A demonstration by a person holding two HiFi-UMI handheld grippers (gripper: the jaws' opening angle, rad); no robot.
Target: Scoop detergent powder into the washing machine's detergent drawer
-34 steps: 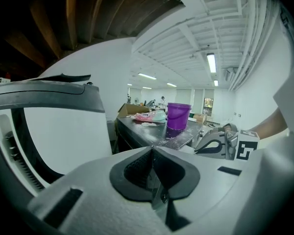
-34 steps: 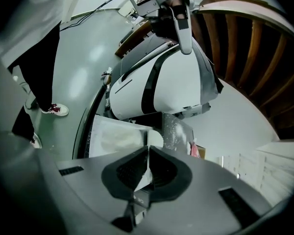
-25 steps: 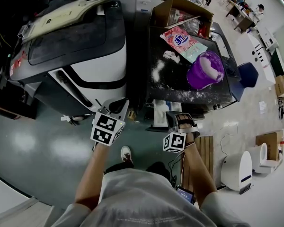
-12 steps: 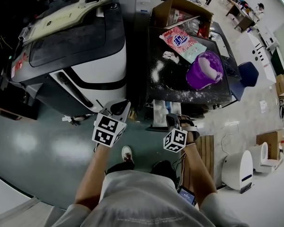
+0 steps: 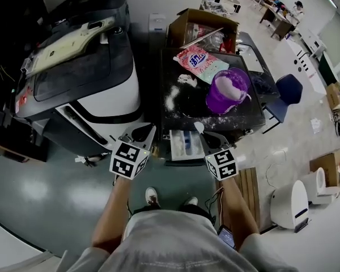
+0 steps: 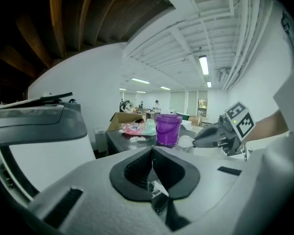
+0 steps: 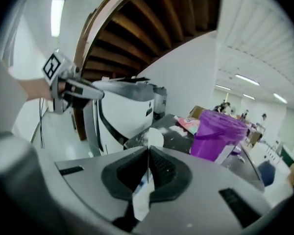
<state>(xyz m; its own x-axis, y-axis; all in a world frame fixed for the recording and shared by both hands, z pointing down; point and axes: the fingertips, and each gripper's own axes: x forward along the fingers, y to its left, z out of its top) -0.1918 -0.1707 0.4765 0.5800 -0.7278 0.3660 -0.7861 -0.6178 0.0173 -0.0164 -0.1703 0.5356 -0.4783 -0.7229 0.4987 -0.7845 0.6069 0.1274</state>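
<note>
In the head view, your left gripper (image 5: 141, 134) hangs in front of the white washing machine (image 5: 110, 92). Your right gripper (image 5: 208, 141) is just beside the pulled-out detergent drawer (image 5: 181, 146). A white scoop (image 5: 198, 128) sticks out of the right gripper, near the drawer's far right corner. On the dark machine top (image 5: 238, 115) behind the drawer stand a purple bucket (image 5: 226, 92) with white powder in it and a pink detergent bag (image 5: 201, 61). Some powder lies spilled on this top.

In the left gripper view, the jaws of your left gripper (image 6: 152, 151) are pressed together and grip nothing. The bucket (image 6: 167, 129) is ahead.

In the right gripper view, your right gripper (image 7: 148, 153) is clamped on the scoop's handle. The scoop's bowl (image 7: 152, 137) shows just past the tips, and the bucket (image 7: 218, 133) is to the right.
</note>
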